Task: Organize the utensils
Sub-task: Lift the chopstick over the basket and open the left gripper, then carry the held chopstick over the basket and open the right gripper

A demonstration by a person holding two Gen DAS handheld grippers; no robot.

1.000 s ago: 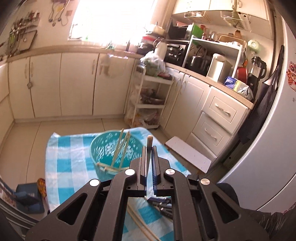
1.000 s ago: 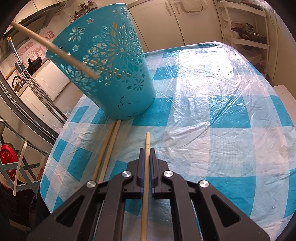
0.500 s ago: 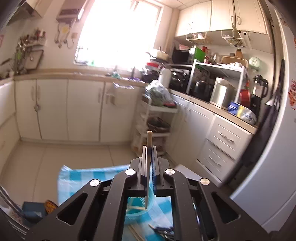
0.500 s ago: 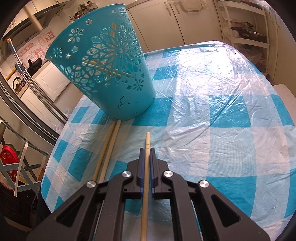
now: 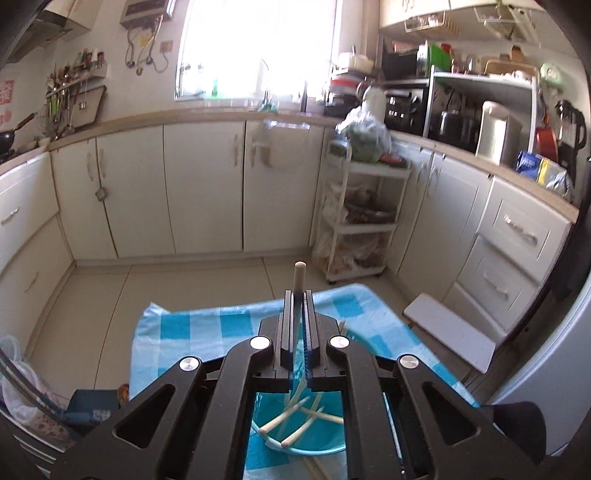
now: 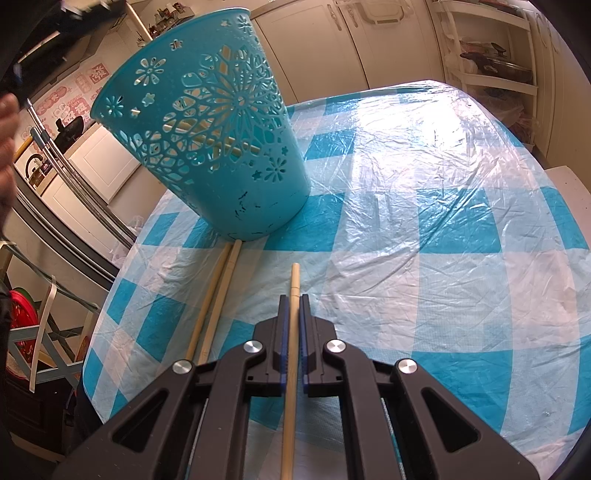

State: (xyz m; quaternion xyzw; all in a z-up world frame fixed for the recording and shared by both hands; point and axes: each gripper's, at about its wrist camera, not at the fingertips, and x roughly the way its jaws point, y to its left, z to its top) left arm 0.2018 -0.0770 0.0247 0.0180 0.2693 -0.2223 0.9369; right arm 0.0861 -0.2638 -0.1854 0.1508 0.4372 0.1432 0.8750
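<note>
In the left wrist view my left gripper (image 5: 297, 301) is shut on a pale wooden chopstick (image 5: 299, 273) whose blunt end pokes out past the fingers. Below it stands the teal perforated basket (image 5: 328, 448) with several chopsticks (image 5: 291, 424) inside. In the right wrist view my right gripper (image 6: 293, 301) is shut on another chopstick (image 6: 294, 280) that lies along the checked tablecloth (image 6: 424, 221), pointing at the basket (image 6: 207, 147). Two more chopsticks (image 6: 218, 295) lie side by side to its left, their tips at the basket's foot.
A person's hand (image 6: 7, 147) and the blurred left gripper (image 6: 66, 22) show at the upper left of the right wrist view. The table edge curves round at left and far right. Kitchen cabinets (image 5: 203, 192), a white trolley (image 5: 362, 221) and a fridge surround the table.
My left gripper swung up toward the kitchen wall, then tipped back down over the basket, still holding its chopstick. The chopstick seen above the basket's left side has left the right view. The right gripper stayed still.
</note>
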